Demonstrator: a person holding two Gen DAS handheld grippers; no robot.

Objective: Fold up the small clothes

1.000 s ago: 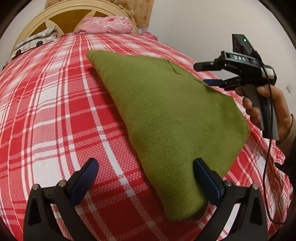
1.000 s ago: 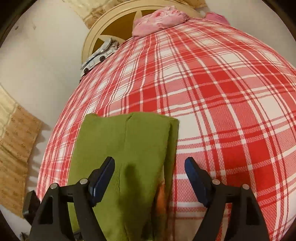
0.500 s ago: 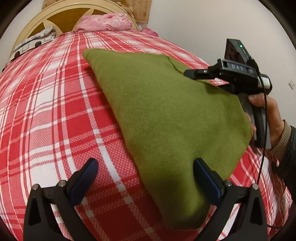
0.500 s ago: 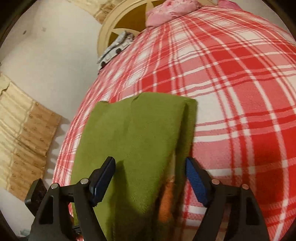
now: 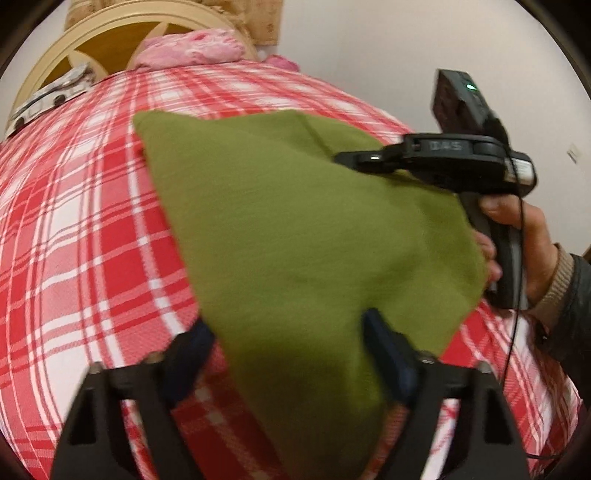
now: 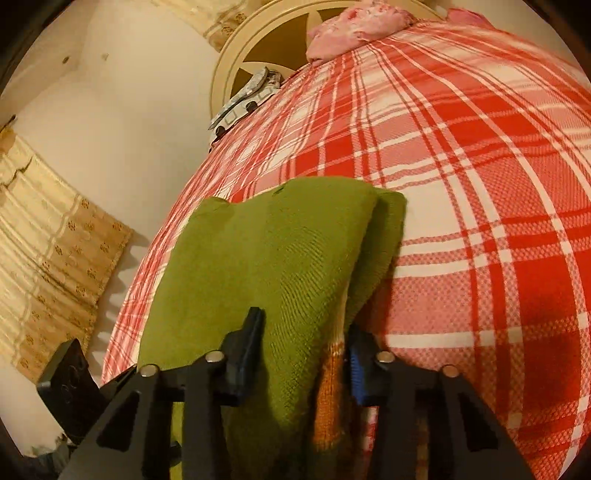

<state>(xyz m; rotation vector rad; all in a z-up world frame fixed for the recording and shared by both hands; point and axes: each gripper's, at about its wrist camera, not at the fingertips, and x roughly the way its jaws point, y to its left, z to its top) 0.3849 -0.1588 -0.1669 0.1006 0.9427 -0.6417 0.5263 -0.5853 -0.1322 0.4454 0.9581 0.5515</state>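
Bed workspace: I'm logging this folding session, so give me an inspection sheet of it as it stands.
Surface: red plaid bedspread.
Job's things: green knit garment, folded; orange layer shows underneath in the right wrist view.
Clutter: pink bedding and patterned cloth by the headboard.
Grippers: left gripper and right gripper straddle garment edges; jaws partly apart.
Cables: black cable hangs from the right gripper.
Surroundings: white wall, beige curtain.

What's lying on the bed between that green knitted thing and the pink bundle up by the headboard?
Only bare red plaid bedspread separates the green garment from the pink bundle; the right wrist view shows it best.
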